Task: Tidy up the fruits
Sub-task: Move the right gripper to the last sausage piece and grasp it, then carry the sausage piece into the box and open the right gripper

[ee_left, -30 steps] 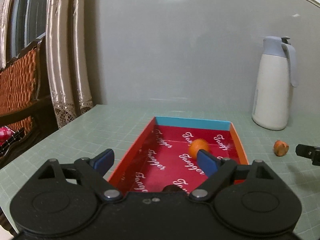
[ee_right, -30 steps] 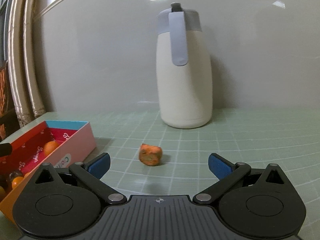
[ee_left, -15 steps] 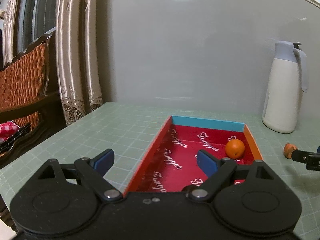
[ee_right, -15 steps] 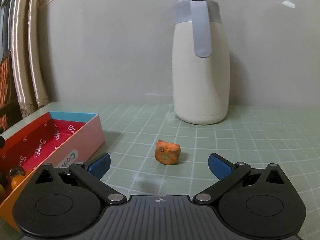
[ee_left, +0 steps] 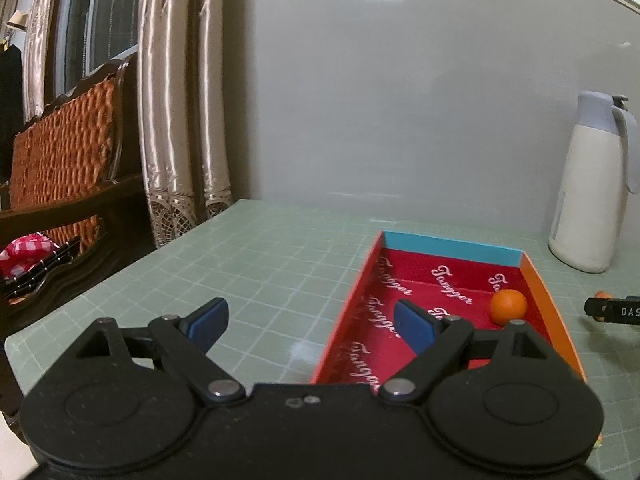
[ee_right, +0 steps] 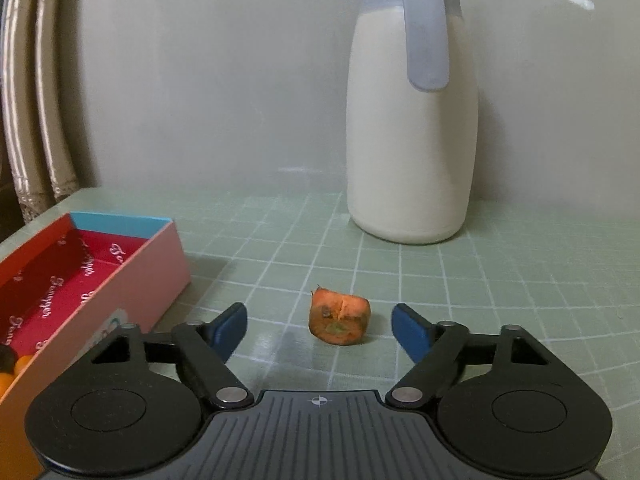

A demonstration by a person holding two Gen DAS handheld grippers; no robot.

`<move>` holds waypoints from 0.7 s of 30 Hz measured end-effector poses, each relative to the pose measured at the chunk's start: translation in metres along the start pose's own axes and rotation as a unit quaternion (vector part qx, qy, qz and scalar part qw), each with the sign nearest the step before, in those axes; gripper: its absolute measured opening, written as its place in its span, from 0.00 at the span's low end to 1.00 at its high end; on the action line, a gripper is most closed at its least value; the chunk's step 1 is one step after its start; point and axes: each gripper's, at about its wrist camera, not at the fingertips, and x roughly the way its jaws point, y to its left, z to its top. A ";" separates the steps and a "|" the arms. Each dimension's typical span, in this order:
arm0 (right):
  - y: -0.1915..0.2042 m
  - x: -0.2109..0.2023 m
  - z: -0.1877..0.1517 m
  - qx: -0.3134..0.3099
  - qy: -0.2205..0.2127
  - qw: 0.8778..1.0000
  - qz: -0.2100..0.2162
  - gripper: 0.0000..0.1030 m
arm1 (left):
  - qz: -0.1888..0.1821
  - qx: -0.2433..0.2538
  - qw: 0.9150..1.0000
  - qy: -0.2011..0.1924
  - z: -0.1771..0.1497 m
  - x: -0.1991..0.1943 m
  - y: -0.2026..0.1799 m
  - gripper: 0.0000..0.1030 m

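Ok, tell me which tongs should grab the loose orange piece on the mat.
Right tongs: the orange piece sits between their just-closing jaws, untouched. Left tongs hang open by the box.

- The left gripper (ee_left: 308, 324) was matte black plastic, with blue pads on its fingers (ee_left: 412, 326) and silver pivot screws.
- The right gripper (ee_right: 319, 328) looked alike, with a ribbed dark housing bearing a small white crosshair mark.

Table (ee_right: 500, 280): box (ee_right: 132, 280), jug (ee_right: 412, 160), fruit (ee_right: 339, 316).
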 end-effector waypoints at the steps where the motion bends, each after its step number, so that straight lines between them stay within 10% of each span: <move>1: 0.000 0.002 0.000 0.000 0.001 1.000 -0.001 0.75 | 0.002 -0.002 1.000 -0.001 0.001 0.000 0.002 0.81; 4: 0.000 0.008 0.003 -0.002 0.010 1.000 -0.007 0.70 | 0.004 -0.005 1.000 -0.002 0.001 -0.001 0.004 0.81; 6: -0.001 0.015 0.003 -0.003 0.025 1.000 -0.016 0.35 | 0.003 -0.004 1.000 0.000 0.001 0.000 0.005 0.81; 21: 0.052 -0.055 0.019 -0.044 -0.055 0.995 0.067 0.35 | -0.003 -0.007 1.000 -0.004 -0.001 -0.006 0.003 0.80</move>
